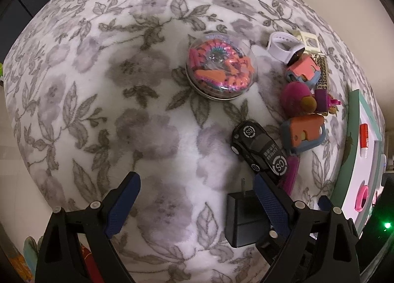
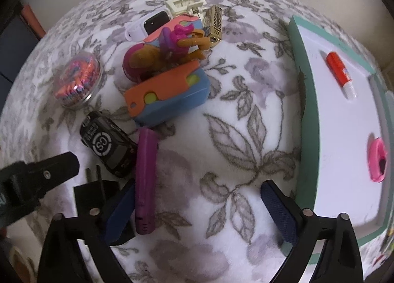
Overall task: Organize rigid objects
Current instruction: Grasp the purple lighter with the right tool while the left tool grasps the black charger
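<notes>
Both grippers hang over the floral fleece blanket [image 2: 221, 135] with jaws spread wide and nothing gripped. The left gripper [image 1: 197, 196] sits just beside the black plug-in charger block [image 1: 242, 219], likely its target. The right gripper [image 2: 199, 199] has its left pad against the long purple plastic tube [image 2: 145, 179], probably lining up to move it onto the teal-framed white tray [image 2: 299, 101].

Blanket [image 2: 221, 135] bears a cluster of items, as the right wrist camera sees them: domed jar [image 2: 77, 81] far left; toy car [image 2: 108, 147] nearer, with plug adapter [image 2: 96, 192] nearest at its left. Tube [image 2: 145, 182] lies just right of the car, hinged case [image 2: 167, 96] beyond it, figurine [image 2: 172, 46] and watch [image 2: 147, 24] farther. Tray [image 2: 344, 135] at right holds a marker [image 2: 341, 73] far and a ring [image 2: 376, 160] near.
</notes>
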Motion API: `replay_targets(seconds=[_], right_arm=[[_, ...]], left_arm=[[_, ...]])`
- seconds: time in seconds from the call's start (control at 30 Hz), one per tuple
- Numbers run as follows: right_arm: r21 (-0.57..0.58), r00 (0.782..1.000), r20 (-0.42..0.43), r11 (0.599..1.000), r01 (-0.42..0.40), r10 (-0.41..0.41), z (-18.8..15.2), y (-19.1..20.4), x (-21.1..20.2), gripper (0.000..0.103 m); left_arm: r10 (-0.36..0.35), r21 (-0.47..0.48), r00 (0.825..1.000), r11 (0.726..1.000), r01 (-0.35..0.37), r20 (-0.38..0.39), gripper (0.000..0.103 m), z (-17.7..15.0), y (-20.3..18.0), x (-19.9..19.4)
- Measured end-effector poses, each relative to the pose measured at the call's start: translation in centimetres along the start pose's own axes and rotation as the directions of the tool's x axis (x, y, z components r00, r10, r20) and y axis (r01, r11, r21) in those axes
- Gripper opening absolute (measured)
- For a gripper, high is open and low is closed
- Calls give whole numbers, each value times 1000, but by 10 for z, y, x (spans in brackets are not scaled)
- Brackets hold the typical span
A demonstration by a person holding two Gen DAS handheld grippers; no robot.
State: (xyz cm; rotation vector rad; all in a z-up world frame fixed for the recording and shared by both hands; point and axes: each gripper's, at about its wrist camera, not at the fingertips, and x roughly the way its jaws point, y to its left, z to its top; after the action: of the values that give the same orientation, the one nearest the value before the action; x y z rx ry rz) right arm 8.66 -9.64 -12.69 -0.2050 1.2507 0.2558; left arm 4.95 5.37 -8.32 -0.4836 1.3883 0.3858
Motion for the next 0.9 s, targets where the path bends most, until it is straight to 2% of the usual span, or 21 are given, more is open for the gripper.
replay_targets(seconds=[0.13, 0.2, 0.43, 0.57, 0.9], right_arm=[[-4, 1000, 16, 1000, 6, -6, 1, 5, -5, 87], [0, 1000, 25, 1000, 6, -6, 1, 5, -8, 78], [17, 999, 36, 1000, 7, -8, 4, -1, -16, 63], [36, 999, 40, 999, 11, -12, 4, -10, -21, 49], [105, 999, 27, 994, -25, 22, -2, -34, -20, 28]], left_arm=[[-5, 8, 1000, 1000, 5, -5, 94, -2, -4, 1], [-10, 10, 1000, 1000, 10, -8, 94, -3, -6, 2], [-25, 23, 999, 999, 25, -22, 94, -5, -4, 6], [-39, 31, 999, 999, 40, -36, 94, -9, -7, 10], [-41, 80, 997, 996, 46, -63, 94, -21, -27, 18]])
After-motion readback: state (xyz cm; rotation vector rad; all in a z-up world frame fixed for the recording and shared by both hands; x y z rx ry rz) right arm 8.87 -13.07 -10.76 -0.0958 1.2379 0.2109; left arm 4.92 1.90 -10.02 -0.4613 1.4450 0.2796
